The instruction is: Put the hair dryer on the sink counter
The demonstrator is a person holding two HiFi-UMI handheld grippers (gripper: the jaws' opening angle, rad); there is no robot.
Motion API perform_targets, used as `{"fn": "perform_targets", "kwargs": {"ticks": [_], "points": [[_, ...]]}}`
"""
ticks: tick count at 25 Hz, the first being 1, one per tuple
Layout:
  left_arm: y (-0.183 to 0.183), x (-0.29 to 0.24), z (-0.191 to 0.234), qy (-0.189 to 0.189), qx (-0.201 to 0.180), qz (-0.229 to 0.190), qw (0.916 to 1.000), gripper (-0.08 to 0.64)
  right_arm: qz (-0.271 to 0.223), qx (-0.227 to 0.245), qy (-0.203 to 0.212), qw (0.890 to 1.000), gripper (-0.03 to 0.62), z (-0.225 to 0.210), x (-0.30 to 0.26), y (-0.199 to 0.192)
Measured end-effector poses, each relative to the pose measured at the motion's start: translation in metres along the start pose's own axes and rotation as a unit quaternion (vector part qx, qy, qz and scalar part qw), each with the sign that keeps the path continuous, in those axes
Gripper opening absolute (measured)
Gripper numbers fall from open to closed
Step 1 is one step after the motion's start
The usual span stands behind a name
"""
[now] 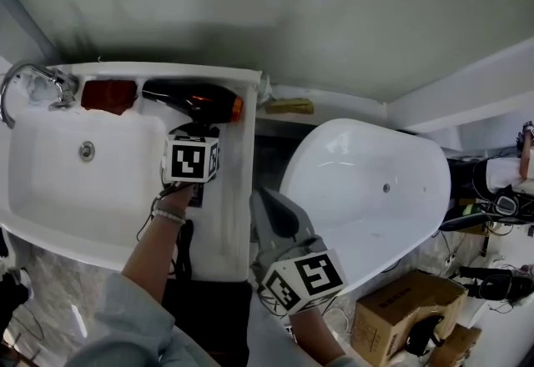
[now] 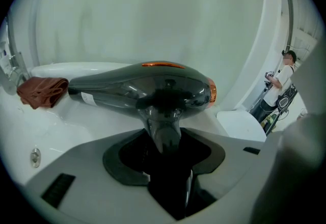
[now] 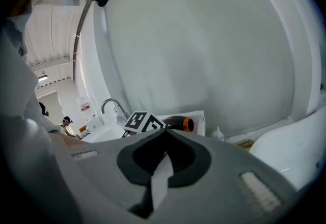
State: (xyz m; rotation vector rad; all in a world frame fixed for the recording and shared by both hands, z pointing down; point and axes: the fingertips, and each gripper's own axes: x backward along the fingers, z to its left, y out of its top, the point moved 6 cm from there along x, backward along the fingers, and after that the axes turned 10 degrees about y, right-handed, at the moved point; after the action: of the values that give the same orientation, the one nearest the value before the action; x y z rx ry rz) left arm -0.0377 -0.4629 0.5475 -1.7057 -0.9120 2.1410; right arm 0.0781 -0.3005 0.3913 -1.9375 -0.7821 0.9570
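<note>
A black hair dryer (image 1: pixel 196 100) with an orange ring lies sideways along the back ledge of the white sink counter (image 1: pixel 231 190), nozzle toward the left. My left gripper (image 1: pixel 198 127) is shut on its handle. In the left gripper view the handle (image 2: pixel 164 134) runs down between the jaws of the left gripper (image 2: pixel 165 146), with the hair dryer (image 2: pixel 142 88) body across the top. Its black cord (image 1: pixel 184 242) trails down the counter's front. My right gripper (image 1: pixel 267 200) hangs shut and empty between sink and bathtub. In the right gripper view that gripper (image 3: pixel 164 134) points at the hair dryer (image 3: pixel 179 123).
A red cloth (image 1: pixel 108 95) lies on the ledge just left of the dryer, beside the chrome faucet (image 1: pixel 33 77). A white bathtub (image 1: pixel 367 190) stands to the right, with a cardboard box (image 1: pixel 409 307) and cables beyond. A person (image 2: pixel 277 85) stands far off at right.
</note>
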Motion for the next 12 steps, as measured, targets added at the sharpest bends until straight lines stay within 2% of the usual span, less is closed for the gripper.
{"fn": "perform_targets", "kwargs": {"ticks": [4, 12], "points": [[-0.0019, -0.0015, -0.0033, -0.03, -0.01, -0.001, 0.9995, 0.186, 0.0, 0.0, 0.003, 1.0, -0.002, 0.0033, -0.0014, -0.0012], [-0.0025, 0.0071, -0.0045, -0.08, -0.012, -0.004, 0.9967, 0.268, 0.004, 0.001, 0.006, 1.0, -0.002, 0.0094, 0.0002, -0.006]]}}
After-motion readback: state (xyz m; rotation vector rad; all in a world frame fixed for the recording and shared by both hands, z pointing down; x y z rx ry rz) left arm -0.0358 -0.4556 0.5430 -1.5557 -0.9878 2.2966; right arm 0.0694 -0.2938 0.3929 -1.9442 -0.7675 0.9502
